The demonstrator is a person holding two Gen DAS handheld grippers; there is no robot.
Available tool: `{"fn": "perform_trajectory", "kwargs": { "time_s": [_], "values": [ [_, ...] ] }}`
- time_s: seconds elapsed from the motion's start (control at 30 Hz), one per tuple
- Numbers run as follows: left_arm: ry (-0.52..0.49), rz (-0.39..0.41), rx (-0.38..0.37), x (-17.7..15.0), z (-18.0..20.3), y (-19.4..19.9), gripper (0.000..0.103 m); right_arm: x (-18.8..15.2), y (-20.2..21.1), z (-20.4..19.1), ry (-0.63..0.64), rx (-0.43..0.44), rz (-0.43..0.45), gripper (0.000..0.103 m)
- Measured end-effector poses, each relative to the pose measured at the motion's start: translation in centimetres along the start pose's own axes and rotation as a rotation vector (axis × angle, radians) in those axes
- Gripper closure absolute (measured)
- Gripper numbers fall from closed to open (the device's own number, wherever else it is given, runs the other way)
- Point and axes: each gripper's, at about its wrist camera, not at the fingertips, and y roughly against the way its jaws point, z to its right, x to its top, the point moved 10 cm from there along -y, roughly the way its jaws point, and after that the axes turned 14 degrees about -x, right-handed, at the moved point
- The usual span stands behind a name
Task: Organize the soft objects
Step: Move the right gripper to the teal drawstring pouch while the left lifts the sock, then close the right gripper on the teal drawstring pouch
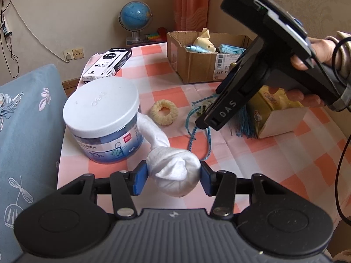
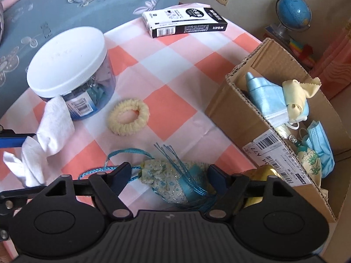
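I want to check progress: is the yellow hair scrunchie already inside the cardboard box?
No, the scrunchie lies on the checkered tablecloth, outside the cardboard box.

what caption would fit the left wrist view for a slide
Left gripper clamps a knotted white sock beside a white-lidded jar on the checked tablecloth.

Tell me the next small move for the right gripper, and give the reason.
Probably close the right gripper on the floral sachet. Its fingers stand open on either side of the sachet, which lies on the checked cloth beside the cardboard box already holding masks and cloth. The left gripper is already shut on the knotted white sock, so the sachet seems next.
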Motion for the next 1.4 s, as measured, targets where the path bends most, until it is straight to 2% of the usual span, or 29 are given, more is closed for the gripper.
{"fn": "perform_trajectory", "kwargs": {
  "time_s": [0.1, 0.23, 0.3, 0.47, 0.73, 0.83, 0.9, 1.0, 1.13, 1.27, 1.4],
  "values": [
    [0.003, -0.002, 0.002, 0.0, -0.1, 0.0, 0.054, 0.2, 0.0, -0.1, -0.005, 0.013, 0.0, 0.03],
    [0.0, -0.003, 0.004, -0.1, -0.2, 0.0, 0.054, 0.2, 0.4, -0.3, -0.008, 0.022, 0.011, 0.045],
    [-0.001, -0.004, 0.006, -0.1, -0.2, 0.0, 0.054, 0.2, 0.7, -0.4, -0.006, 0.029, 0.022, 0.046],
    [0.001, -0.005, 0.006, -0.2, -0.2, 0.0, 0.054, 0.2, 0.6, -0.3, -0.014, 0.004, 0.02, 0.034],
    [-0.005, -0.004, 0.006, -0.3, -0.3, 0.3, 0.054, 0.6, 0.2, -0.3, -0.011, -0.027, 0.019, 0.028],
    [-0.004, -0.002, 0.006, -0.3, -0.3, 0.4, 0.054, 1.0, 0.2, 0.0, -0.028, -0.018, 0.025, 0.011],
    [-0.001, -0.001, 0.006, -0.4, -0.4, 0.5, 0.054, 1.2, 0.1, 0.0, -0.037, -0.002, 0.016, 0.011],
    [0.002, 0.003, 0.009, -0.4, -0.6, 0.7, 0.054, 1.0, -0.1, -1.0, -0.062, 0.086, -0.023, 0.011],
    [0.006, 0.005, 0.015, -0.4, -1.0, 1.0, 0.054, 0.8, 1.2, -2.8, -0.033, 0.169, 0.007, 0.011],
    [0.008, 0.002, 0.015, -0.6, -1.1, 0.9, 0.054, 1.0, 1.4, -2.2, -0.024, 0.081, 0.023, 0.011],
    [0.011, 0.004, 0.01, -0.5, -1.1, 0.9, 0.054, 0.7, 0.3, -1.3, -0.066, 0.06, -0.025, 0.009]
  ]
}}
